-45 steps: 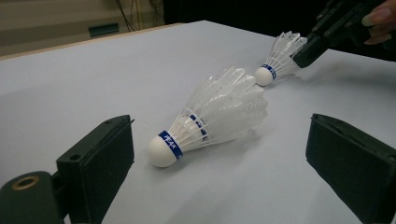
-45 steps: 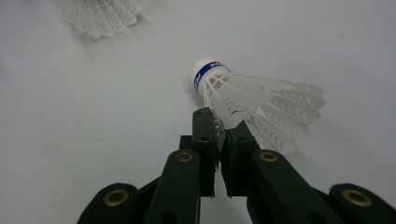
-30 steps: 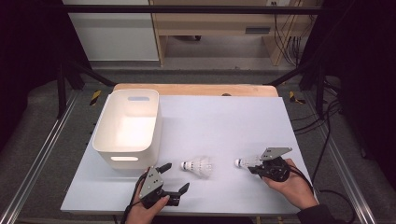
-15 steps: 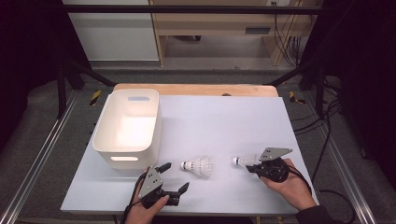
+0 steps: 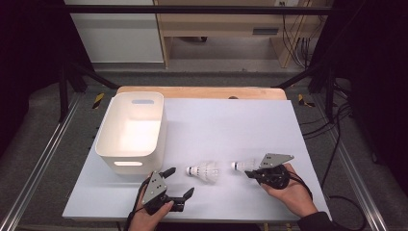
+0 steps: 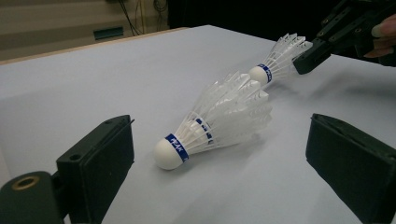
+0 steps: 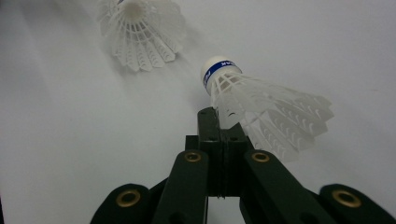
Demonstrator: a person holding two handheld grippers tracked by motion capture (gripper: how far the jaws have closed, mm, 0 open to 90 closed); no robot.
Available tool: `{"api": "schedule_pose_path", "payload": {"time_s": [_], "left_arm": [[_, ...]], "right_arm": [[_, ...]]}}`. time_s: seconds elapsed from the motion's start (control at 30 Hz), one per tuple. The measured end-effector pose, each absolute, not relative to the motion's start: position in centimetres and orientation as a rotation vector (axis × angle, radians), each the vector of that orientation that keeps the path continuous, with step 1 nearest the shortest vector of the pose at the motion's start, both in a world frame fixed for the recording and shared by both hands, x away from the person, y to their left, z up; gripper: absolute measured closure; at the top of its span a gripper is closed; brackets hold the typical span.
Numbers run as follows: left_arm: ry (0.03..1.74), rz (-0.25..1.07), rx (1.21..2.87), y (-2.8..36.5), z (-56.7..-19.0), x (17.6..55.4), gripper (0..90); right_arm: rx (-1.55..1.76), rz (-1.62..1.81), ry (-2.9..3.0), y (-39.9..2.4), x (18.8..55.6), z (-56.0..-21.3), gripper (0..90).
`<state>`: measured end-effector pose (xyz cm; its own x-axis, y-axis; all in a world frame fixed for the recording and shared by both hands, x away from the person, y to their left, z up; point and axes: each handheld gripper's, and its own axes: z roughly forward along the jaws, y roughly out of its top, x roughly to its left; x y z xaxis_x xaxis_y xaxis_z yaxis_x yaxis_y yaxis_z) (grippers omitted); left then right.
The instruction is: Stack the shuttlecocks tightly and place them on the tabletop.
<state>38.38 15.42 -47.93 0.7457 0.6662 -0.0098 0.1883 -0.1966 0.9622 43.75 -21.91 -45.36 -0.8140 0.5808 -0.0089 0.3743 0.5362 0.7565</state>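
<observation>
Black tongs, right (image 7: 218,122): jaws pinched all the way together on the feather skirt of the right shuttlecock (image 7: 261,105). Grip sits at the edge of the feathers, so it looks a bit thin to me.
Right shuttlecock: held low over the white desk (image 5: 231,125), cork nose with the blue band pointing toward the other birdie. From above I can't tell if it's just off the surface or brushing it.
Left tongs (image 6: 219,163): wide open, nothing in them. Jaws stand either side of the near shuttlecock (image 6: 217,122), not touching it.
Near shuttlecock: lying on its side on the desk, cork end toward the left tongs, feathers aimed at the right shuttlecock. The two are near each other but apart.
White bin (image 5: 132,131): back-left on the desk, looks bare inside as far as I can see, past the left hand (image 5: 149,216).
Step in hand: I'd say first pickup is done on the right, left is lined up for its grab.
Next move: my guess is the left tongs need to slide forward a touch and close gently on the cork or low skirt, feathers crush easy. Then both birdies get carried over the bin rim.
Watch out: that thin right grip could slip on the way.
</observation>
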Motion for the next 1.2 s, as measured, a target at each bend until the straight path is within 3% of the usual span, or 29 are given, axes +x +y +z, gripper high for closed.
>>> {"api": "schedule_pose_path", "payload": {"time_s": [1.2], "left_arm": [[0.671, 0.487, 1.731, 15.5, -47.8, 38.3, 4.0]], "right_arm": [[0.585, 1.201, 2.590, -17.7, 42.0, -44.8, 89.8]]}}
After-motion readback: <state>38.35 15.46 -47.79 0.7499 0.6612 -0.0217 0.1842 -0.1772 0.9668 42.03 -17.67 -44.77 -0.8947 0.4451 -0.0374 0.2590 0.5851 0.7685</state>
